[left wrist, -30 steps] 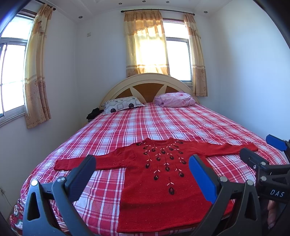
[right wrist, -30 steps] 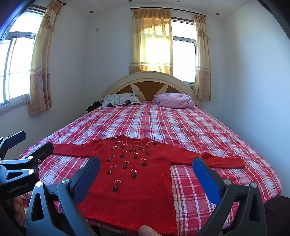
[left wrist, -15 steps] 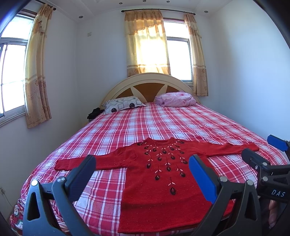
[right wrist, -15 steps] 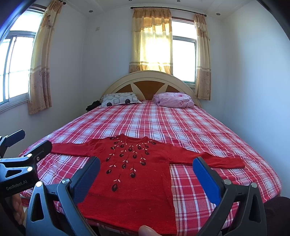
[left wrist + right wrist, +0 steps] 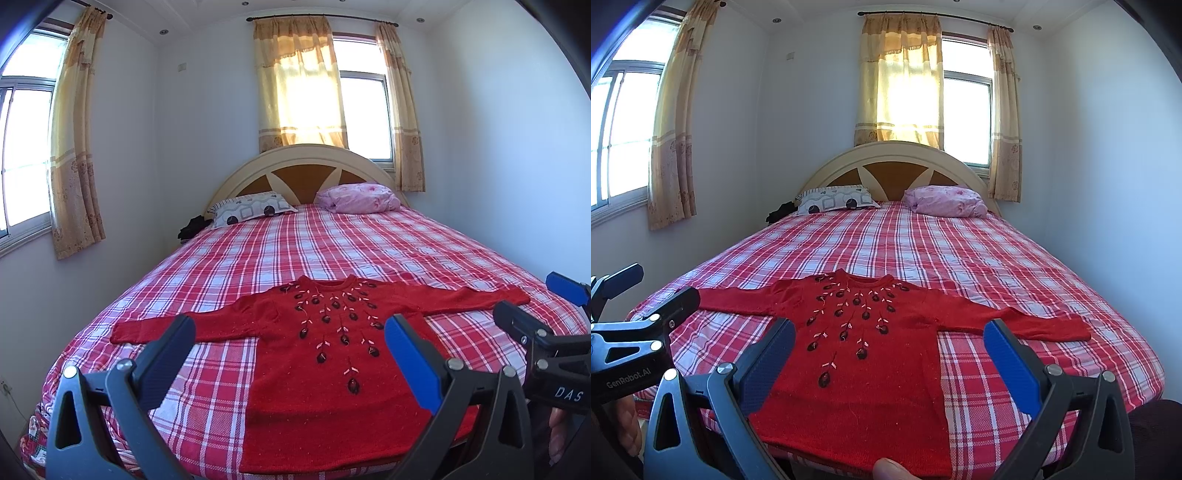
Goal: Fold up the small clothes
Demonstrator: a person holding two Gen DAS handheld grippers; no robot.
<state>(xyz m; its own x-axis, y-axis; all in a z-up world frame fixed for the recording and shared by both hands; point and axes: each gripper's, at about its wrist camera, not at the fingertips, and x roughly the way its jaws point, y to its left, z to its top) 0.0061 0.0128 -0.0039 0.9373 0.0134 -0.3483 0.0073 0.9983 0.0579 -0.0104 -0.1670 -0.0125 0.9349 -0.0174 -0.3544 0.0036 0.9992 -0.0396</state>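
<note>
Daylight pours through the curtained window point(image 5: 310, 107) behind the headboard, blowing out to yellow-white glare there, with more light from a side window point(image 5: 22, 155). The room is bright and evenly lit (shadows are soft). Fisheye distortion bends the walls, and dark vignetting fills the corners. Focus is sharp throughout.

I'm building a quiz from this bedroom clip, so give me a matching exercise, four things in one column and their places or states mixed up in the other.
Things:
1. red sweater
2. pink pillow
3. patterned pillow
4. left gripper

Places or states:
A. at the headboard, on the left side of the view
B. jaws apart, holding nothing
C. spread flat near the foot of the bed, sleeves out
D. at the headboard, on the right side of the view

Pairs: 1-C, 2-D, 3-A, 4-B
</note>
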